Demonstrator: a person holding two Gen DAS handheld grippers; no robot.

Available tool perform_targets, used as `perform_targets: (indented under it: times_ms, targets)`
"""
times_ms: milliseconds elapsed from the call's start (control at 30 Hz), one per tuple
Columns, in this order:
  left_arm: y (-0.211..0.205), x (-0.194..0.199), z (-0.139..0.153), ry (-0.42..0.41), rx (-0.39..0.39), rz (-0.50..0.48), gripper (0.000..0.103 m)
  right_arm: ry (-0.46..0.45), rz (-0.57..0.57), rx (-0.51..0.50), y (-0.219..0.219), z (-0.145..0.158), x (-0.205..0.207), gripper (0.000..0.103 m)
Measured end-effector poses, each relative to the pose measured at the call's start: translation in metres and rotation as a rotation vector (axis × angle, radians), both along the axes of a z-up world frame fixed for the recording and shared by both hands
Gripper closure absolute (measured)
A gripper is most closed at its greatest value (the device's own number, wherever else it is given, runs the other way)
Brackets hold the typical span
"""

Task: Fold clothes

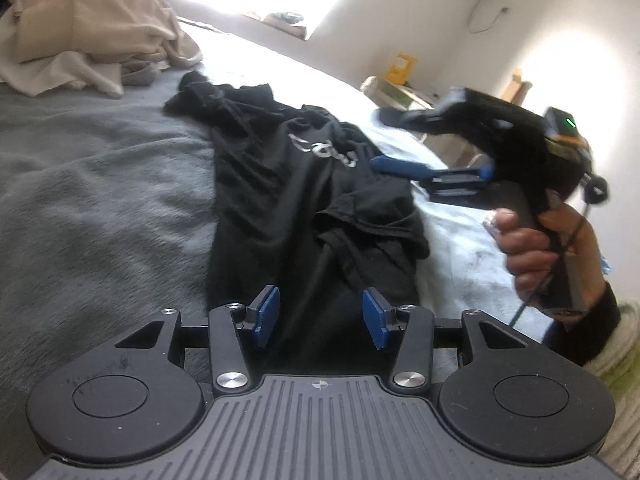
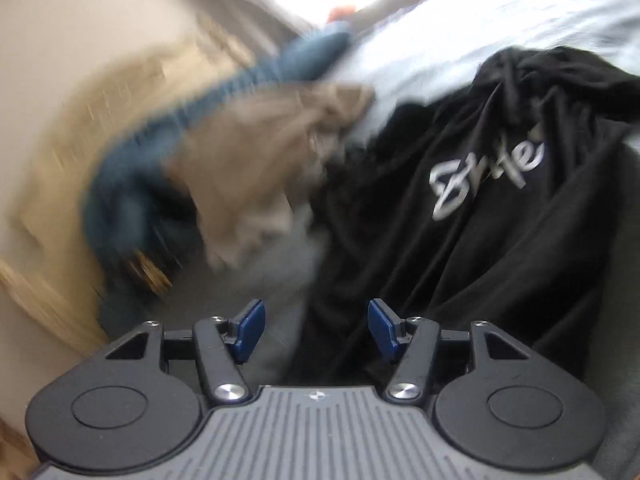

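Beside the beige heap [image 1: 92,28], the black T-shirt [image 1: 288,184] lies rumpled on the grey blanket [image 1: 88,184], left gripper [image 1: 319,314] and right gripper [image 2: 316,330] both released and empty, so folding over uneven bunches risks a crooked fold.

The left gripper [image 1: 320,316] points forward and slightly downward, its blue fingers [image 1: 266,314] parted with nothing pressed between them. The right gripper [image 2: 316,330] is likewise spread and holds nothing. In the left wrist view, the person's right hand [image 1: 540,252] clasps the right gripper's handle, dark sleeve at the wrist.
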State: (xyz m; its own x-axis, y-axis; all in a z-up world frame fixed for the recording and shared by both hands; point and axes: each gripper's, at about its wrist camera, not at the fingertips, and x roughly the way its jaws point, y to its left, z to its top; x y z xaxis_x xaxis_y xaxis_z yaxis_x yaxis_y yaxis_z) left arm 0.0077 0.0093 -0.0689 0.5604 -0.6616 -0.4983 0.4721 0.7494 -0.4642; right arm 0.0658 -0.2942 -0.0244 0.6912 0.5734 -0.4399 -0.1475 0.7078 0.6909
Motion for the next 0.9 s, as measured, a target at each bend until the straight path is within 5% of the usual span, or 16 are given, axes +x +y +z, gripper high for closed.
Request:
perform_targets:
  times_ms: [100,200,400,800,900]
  targets:
    - [-0.011,0.004,0.000,-0.008,0.006,-0.039,0.053,-0.072,-0.103,-0.010,-0.032,0.009,-0.038,0.043]
    - [-0.023,0.005,-0.002,-0.022,0.030,-0.053,0.052,-0.081,-0.187,-0.131,-0.045,0.005,-0.074,0.043]
    - [-0.027,0.003,-0.007,-0.022,0.071,-0.025,0.052,-0.025,-0.193,-0.334,-0.034,-0.034,-0.099,0.050]
    - [-0.014,-0.003,-0.018,-0.052,0.141,0.029,0.052,0.082,-0.266,0.157,-0.080,-0.088,-0.063,0.056]
    - [-0.013,-0.003,-0.021,-0.054,0.138,0.031,0.052,0.104,-0.245,0.216,-0.082,-0.091,-0.059,0.082]
